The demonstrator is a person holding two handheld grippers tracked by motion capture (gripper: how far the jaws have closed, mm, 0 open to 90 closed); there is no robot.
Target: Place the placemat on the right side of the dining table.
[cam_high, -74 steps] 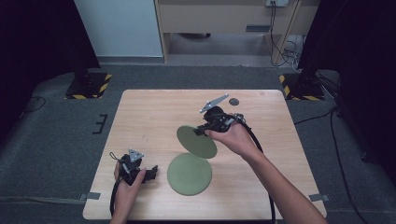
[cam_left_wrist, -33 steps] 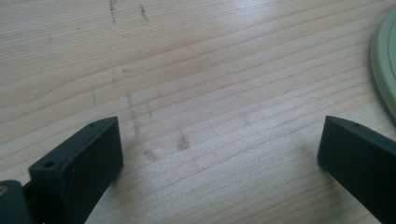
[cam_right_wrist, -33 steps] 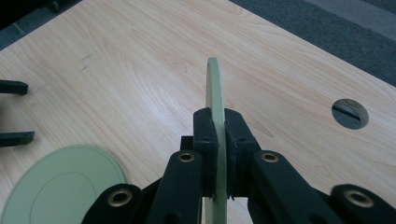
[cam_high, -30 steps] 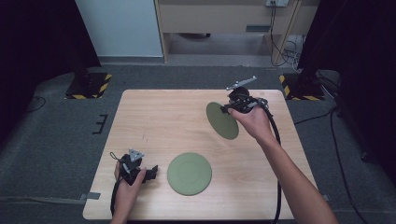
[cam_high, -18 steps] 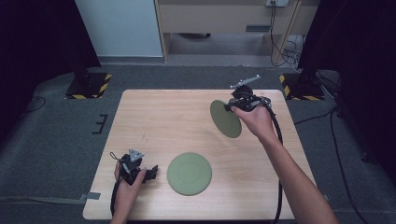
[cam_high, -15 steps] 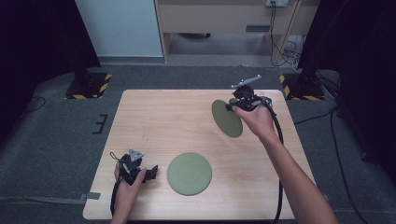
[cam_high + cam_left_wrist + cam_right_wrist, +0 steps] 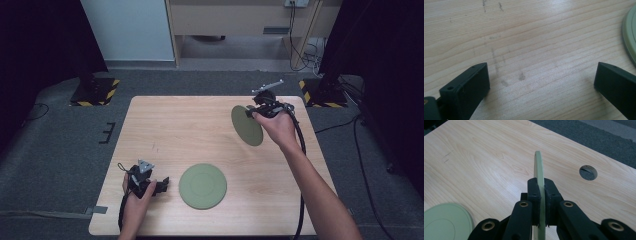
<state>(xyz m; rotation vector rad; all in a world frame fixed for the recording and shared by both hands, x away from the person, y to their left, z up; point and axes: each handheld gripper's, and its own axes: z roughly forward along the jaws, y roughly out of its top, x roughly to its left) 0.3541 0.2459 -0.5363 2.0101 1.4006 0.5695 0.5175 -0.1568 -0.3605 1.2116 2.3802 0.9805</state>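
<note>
— What do the tools look like?
— Both are black. The left gripper carries a grey three-cornered plate on top, lower left of the high view; the right gripper, upper right, has one too.
— Cables?
— A black cable trails from the right one along the forearm.
— And close up?
— The right gripper's linkage arms show brass-coloured rivets; the left's blocky jaws have small holes.
— Sleeves?
— Forearms are bare.

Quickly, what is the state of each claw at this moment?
Left claw: open, holding nothing, low over the table.
Right claw: closed on the rim of a green plate, held on edge above the table.
</note>
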